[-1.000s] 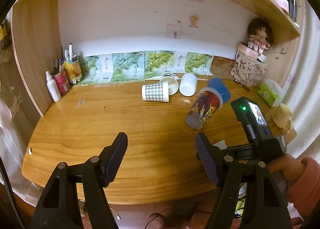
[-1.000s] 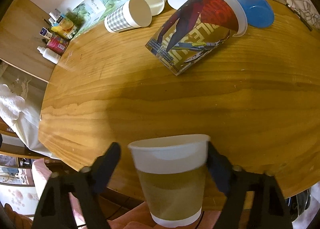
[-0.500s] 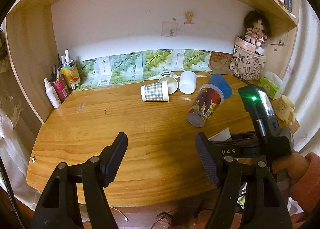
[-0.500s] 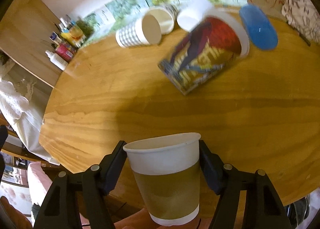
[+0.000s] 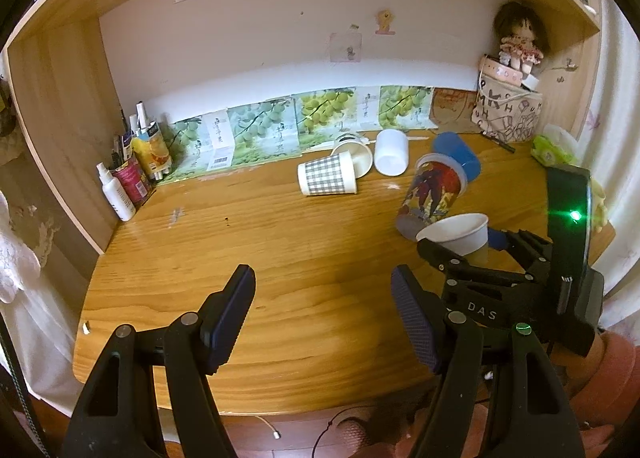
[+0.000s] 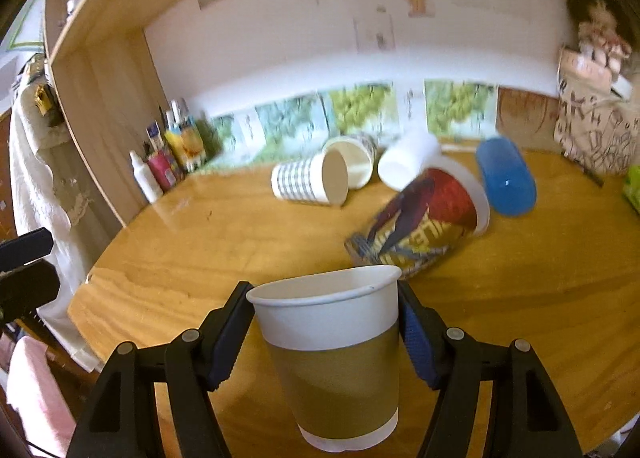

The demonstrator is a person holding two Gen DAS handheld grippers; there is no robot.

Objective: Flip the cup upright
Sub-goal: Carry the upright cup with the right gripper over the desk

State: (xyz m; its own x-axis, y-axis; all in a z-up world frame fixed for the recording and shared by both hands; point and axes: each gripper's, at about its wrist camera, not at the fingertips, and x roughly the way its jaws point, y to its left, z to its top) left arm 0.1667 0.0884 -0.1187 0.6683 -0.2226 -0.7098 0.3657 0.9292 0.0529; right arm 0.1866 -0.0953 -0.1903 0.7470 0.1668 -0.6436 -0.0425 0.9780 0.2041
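Note:
A white and gold paper cup [image 6: 336,350] stands mouth up between the fingers of my right gripper [image 6: 326,342], which is shut on its sides over the desk's front right. The same cup [image 5: 460,232] shows in the left wrist view, held in the right gripper [image 5: 468,254]. My left gripper [image 5: 324,314] is open and empty above the desk's front edge.
Several cups lie on their sides at the back: a checked one [image 5: 326,177], a white one [image 5: 390,157], a comic-print one [image 5: 434,193] and a blue one [image 5: 456,153]. Bottles [image 5: 132,173] stand at the back left, a doll and bag [image 5: 508,101] at the back right.
My right gripper has closed on the cup, tilted its view up and carried the cup forward over the desk. My left gripper has stayed open and drawn back a little.

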